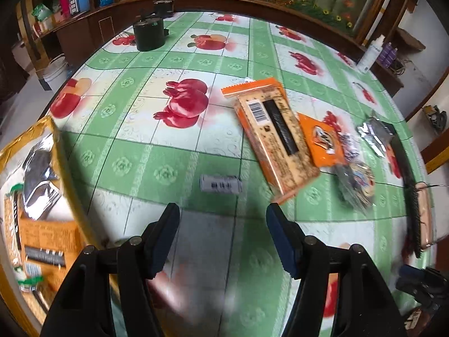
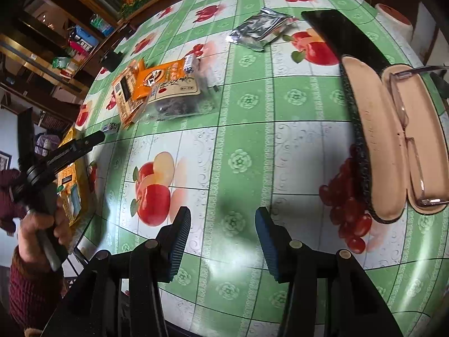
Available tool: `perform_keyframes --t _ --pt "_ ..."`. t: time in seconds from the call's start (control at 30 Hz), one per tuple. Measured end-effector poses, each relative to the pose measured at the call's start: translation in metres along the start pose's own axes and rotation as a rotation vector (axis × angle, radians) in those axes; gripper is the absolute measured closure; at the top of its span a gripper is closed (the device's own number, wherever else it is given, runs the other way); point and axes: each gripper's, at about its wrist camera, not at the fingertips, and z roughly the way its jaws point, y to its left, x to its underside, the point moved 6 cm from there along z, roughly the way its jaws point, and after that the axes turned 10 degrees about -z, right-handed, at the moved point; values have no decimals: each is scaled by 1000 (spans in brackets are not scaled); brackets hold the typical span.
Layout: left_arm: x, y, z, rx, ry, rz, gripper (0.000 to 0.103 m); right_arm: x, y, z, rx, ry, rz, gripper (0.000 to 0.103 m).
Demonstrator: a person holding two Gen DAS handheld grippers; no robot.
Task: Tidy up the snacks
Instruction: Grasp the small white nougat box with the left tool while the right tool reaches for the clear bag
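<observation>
My left gripper point(image 1: 223, 219) is open and empty above the fruit-print tablecloth point(image 1: 157, 154). Ahead right lies a long orange snack pack point(image 1: 276, 137), an orange sachet point(image 1: 324, 143), a clear bag of dark snacks point(image 1: 355, 185) and a silver pouch point(image 1: 374, 134). A small white packet point(image 1: 221, 184) lies just ahead of the fingers. A yellow box point(image 1: 36, 196) at left holds several snack packs. My right gripper point(image 2: 223, 224) is open and empty. Its view shows the orange packs point(image 2: 132, 92), the clear bag point(image 2: 179, 95), the silver pouch point(image 2: 259, 31), the yellow box point(image 2: 74, 185) and the left gripper point(image 2: 92, 140).
An open glasses case point(image 2: 393, 146) with glasses lies at the right, beside a black phone point(image 2: 345, 36). A dark round tin point(image 1: 148, 34) stands at the table's far side. A white spray bottle point(image 1: 370, 53) stands far right. Wooden shelves and a white bucket point(image 1: 57, 71) are beyond the left edge.
</observation>
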Motion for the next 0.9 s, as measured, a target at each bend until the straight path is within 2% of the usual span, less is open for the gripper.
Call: perform_keyframes --t 0.2,0.23,0.27,0.37,0.5,0.67,0.9 --pt "-14 2 21 -16 -3 -13 42 7 -7 -5 19 -1 6 52" --pt "-15 3 25 -10 6 -19 53 8 -8 -5 22 1 8 52" --pt "-15 3 25 -19 -4 -18 59 9 -9 -6 25 2 10 52" --pt "-11 2 23 -18 -9 -11 70 11 -13 -7 32 3 13 52" --pt "3 -2 17 16 0 -22 70 8 -13 -5 30 7 14 52" --pt "41 -15 2 56 20 2 70 -10 -5 -2 19 6 -23 52" --pt "93 -35 -17 65 35 88 70 -78 16 0 -27 -66 -87 52"
